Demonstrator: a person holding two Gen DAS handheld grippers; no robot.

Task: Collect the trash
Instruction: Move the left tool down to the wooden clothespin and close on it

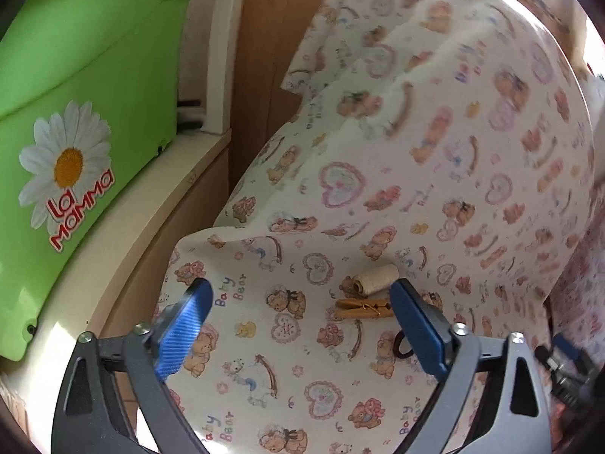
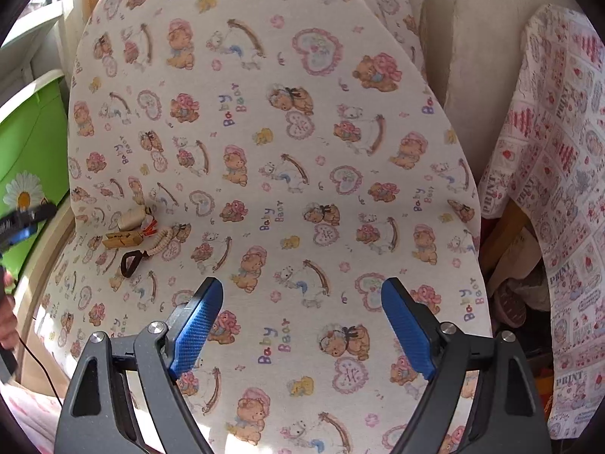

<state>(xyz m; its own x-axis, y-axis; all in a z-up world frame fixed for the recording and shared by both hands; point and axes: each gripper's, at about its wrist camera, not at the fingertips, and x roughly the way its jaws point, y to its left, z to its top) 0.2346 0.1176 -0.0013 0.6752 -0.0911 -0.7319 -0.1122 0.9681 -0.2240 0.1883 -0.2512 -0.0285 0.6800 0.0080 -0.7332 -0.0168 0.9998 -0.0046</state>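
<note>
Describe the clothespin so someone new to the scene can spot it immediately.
Start at the teddy-bear-print cover, beside the green bin. A small cluster of items lies on it; the wooden clothespin lies flat between a pale thread spool and a dark hair tie. It is the only long tan piece with a metal spring.

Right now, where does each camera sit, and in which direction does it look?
Left wrist view: sits on the left gripper, looks down at the teddy-print cover and green bin; its blue fingers show, open.
Right wrist view: sits on the right gripper, looks down along the cover; its open fingers show.
Both share the clothespin, thread spool, dark hair tie and bin.
</note>
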